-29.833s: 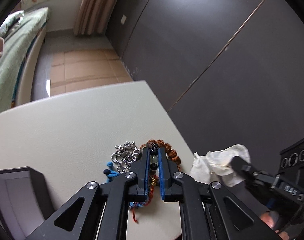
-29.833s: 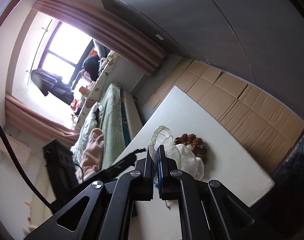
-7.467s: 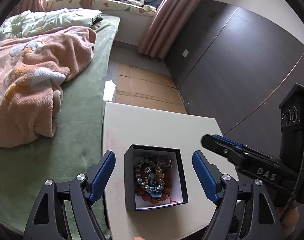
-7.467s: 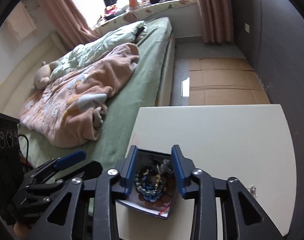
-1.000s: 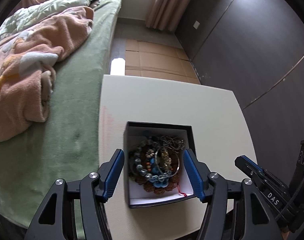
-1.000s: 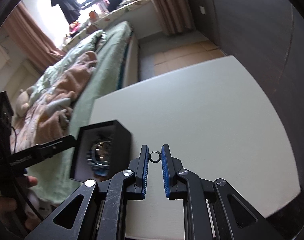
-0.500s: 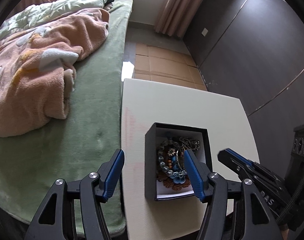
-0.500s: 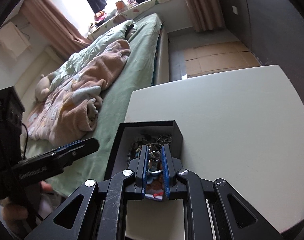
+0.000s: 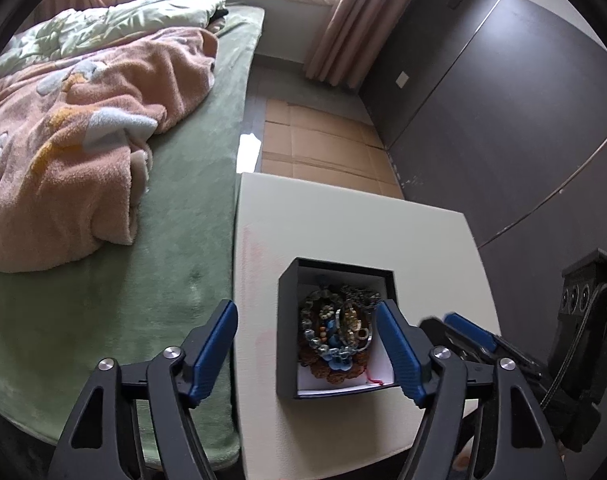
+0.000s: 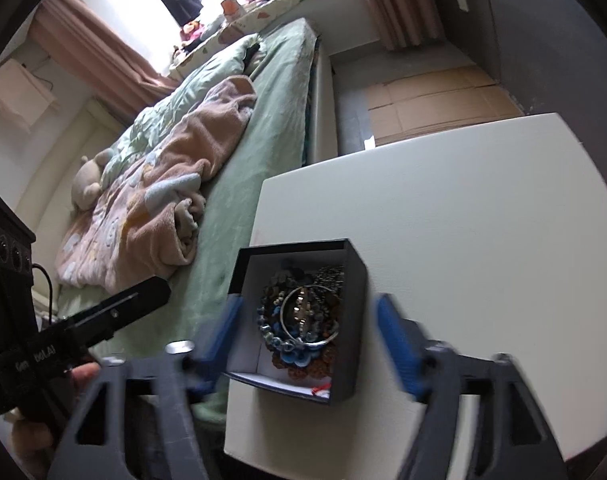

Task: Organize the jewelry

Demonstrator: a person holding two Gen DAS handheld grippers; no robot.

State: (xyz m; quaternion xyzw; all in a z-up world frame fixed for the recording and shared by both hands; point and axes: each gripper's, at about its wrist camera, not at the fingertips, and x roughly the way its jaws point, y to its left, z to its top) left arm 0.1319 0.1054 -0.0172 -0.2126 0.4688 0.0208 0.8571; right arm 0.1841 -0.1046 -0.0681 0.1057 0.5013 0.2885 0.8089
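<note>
**Both grippers empty above the open jewelry box**

Your right gripper (image 10: 303, 332) hangs directly over the black jewelry box (image 10: 353, 320). Its jaws have just been opening and now stand wide, blurred in the right wrist view, with the box framed between the 2 blue pads and nothing pressed by either. The small ring it carried is not in the jaws; a small ring (image 9: 362, 333) sits on top of the pile in the left wrist view, probably the same piece.

Your left gripper (image 9: 307, 344) is also wide, its jaws having just opened a little further, and it holds nothing. The box lies ahead of and below it, offset toward its right finger (image 9: 397, 354), which overlaps the box's right wall in that view. The left finger sits over the bare white table (image 9: 343, 220), near the edge beside the green bed (image 9: 175, 240).

Contents, 1 compartment, white lining:
- large silver bangle (image 10: 309, 316) lying flat on top
- blue and clear bead bracelets (image 9: 323, 344)
- brown seed-bead bracelet at the bottom, red cord trailing to the near corner
- a silver chain piece toward the far right; detail too tangled to sort

No loose jewelry shows on the tabletop in either view. Judgement: collection looks complete or nearly so. No lid is in view, so you cannot plan a closing from here.
</note>
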